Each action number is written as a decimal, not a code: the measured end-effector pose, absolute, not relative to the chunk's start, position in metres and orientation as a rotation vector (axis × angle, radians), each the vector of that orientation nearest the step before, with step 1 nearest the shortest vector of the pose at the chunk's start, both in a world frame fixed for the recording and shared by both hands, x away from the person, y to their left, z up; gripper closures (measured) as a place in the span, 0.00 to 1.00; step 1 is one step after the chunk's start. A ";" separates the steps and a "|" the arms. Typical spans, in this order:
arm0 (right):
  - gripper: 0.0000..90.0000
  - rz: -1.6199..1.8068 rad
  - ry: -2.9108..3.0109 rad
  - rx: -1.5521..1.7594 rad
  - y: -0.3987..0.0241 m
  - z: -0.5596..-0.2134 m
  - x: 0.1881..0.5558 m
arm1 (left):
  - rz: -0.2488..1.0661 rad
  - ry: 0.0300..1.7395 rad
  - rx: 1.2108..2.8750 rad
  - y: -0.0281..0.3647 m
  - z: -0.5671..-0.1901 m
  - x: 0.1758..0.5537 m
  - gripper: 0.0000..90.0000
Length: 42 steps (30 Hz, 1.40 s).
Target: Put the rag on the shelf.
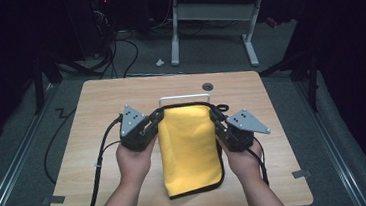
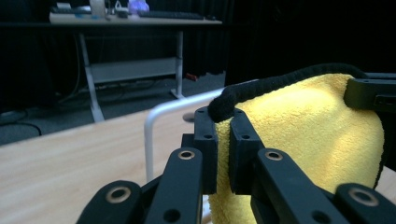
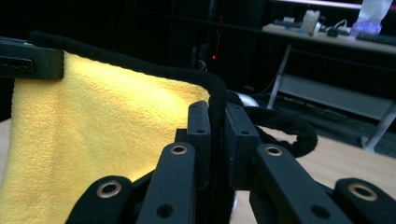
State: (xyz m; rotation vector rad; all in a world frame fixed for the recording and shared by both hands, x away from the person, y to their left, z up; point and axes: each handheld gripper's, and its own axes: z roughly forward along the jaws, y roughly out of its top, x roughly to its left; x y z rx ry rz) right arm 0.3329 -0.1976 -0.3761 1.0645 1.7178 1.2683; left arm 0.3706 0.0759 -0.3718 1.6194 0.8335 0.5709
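High view, L hand-held gripper (image 1: 157, 117) & R hand-held gripper (image 1: 215, 115) each clamped on yellow cloth (image 1: 190, 147) top corners

- We see a yellow cloth (image 1: 189, 147) with a black edging at the centre of the high view, folded into a long strip that runs down toward the lower middle of the frame.
- Its upper end is lifted, with each top corner pinched in a gripper; its lower end lies flat on the table.
- A white rack (image 1: 184, 99) stands just above the cloth's top edge; in the left gripper view its rounded bar sits left of centre.
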 end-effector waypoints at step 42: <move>0.92 1.390 1.574 1.053 -0.201 -0.299 0.404 | 0.727 0.734 1.584 0.067 -0.279 0.440 0.94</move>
